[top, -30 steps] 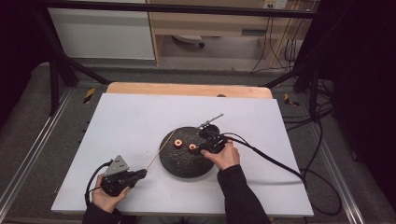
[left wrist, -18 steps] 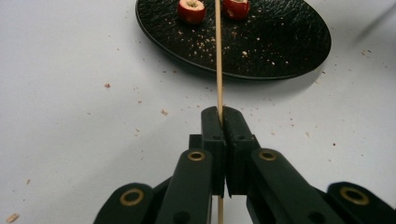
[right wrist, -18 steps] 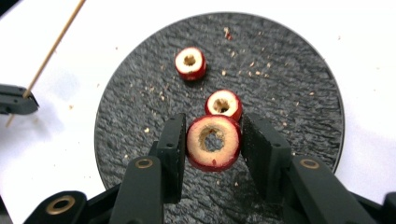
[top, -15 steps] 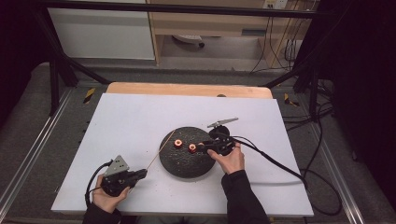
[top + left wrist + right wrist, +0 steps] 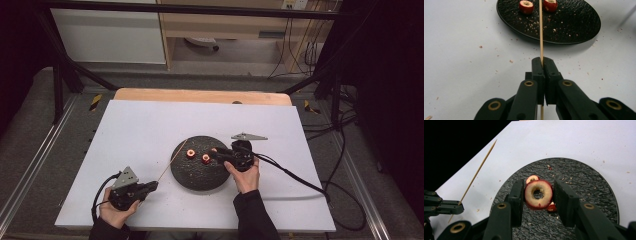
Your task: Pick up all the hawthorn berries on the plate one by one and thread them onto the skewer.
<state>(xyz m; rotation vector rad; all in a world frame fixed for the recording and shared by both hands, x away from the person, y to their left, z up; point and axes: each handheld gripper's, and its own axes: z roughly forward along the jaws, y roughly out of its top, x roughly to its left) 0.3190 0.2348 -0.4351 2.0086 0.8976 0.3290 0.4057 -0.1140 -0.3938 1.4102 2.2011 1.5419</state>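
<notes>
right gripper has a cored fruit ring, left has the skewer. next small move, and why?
Probably carry the fruit ring toward the skewer tip and line its hole up with the point. The right gripper clamps the ring hole-forward above the black plate; the left gripper pinches the skewer, aimed over the plate, nothing threaded on it.

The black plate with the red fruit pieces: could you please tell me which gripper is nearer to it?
Right. The right gripper is over the black plate, gripping a cored fruit ring; the left gripper stays off its left edge, holding a skewer.
</notes>
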